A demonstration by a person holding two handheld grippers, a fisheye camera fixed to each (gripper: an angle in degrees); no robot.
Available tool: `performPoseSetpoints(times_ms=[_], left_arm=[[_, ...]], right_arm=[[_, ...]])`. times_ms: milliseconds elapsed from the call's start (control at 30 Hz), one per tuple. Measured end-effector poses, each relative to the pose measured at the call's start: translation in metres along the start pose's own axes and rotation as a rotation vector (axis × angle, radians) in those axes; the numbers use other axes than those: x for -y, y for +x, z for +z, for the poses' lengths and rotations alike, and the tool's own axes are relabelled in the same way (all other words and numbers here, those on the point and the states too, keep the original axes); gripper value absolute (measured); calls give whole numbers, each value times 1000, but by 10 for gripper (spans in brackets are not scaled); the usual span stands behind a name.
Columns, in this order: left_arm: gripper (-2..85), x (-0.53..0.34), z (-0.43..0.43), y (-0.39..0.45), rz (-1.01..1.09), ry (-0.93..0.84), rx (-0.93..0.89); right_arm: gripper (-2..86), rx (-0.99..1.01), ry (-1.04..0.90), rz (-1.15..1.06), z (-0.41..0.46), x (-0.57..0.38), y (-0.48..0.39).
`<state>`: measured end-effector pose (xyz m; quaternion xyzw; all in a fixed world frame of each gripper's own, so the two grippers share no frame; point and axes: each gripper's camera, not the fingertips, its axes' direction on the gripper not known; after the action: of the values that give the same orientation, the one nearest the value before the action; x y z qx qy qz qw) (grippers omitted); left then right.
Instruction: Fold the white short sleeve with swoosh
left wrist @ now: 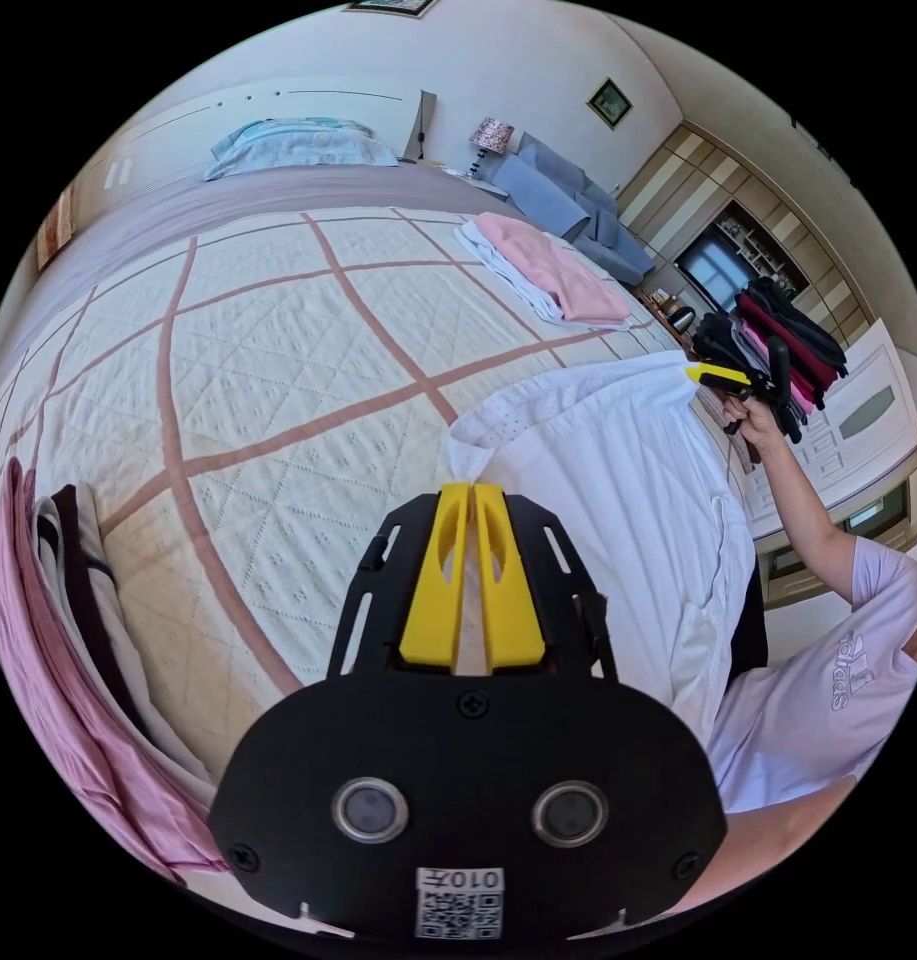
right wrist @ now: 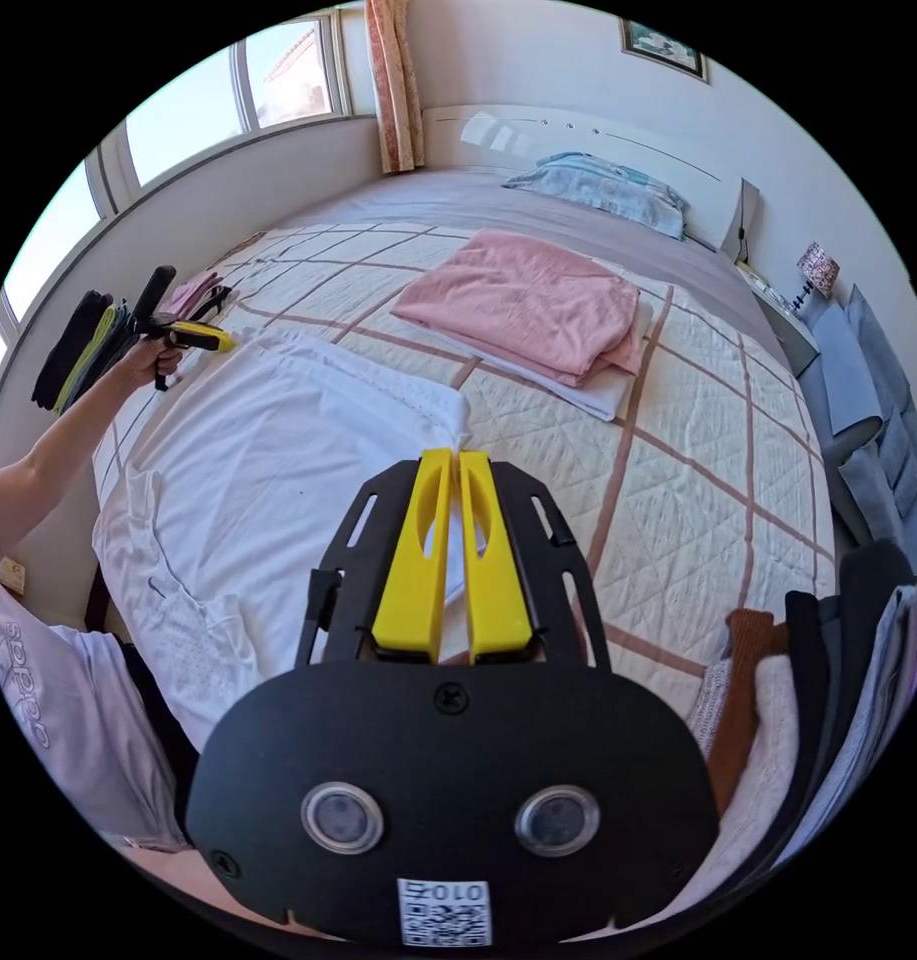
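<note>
Slippage is the worry: each gripper has only a thin corner of the white shirt, which hangs stretched between them over the bed, so one tug could pull an end free and spoil the fold. Left gripper jaws are pressed together, pinching one corner; right gripper jaws likewise pinch the other.

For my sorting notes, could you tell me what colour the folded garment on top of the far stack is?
Pink: the folded garment, clearest in the right gripper view.
</note>
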<state>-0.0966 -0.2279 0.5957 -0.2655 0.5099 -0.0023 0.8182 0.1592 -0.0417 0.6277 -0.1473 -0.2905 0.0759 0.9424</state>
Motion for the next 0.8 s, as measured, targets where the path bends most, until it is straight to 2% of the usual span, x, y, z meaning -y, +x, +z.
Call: performPoseSetpoints(times_ms=[100,200,267,333,433,467,533,667,800], left_arm=[[2,-13,-16,15,-14,32,64],[-1,-33,-54,42,33,199,36],[-2,-57,-87,79,151,334,-25],[-2,-83,-111,117,281,391,-84],[-2,-149,-141,189,536,421,-182],[-2,-179,-145,214,593,397,-180],[-2,-218,-133,240,601,299,-165],[-2,-281,-67,275,527,23,-74],[-2,-303,-50,291,466,27,-21]], right_arm=[[36,-8,1,-5,-10,-7,-7],[36,-19,47,-8,-33,-20,-17],[36,-7,111,-22,-58,-35,-26],[37,10,196,-72,-90,-61,-43],[36,107,363,-270,-147,-134,-85],[36,152,423,-333,-162,-169,-99],[36,192,402,-374,-166,-213,-114],[36,224,132,-295,-113,-268,-130],[36,165,38,-250,-83,-279,-143]])
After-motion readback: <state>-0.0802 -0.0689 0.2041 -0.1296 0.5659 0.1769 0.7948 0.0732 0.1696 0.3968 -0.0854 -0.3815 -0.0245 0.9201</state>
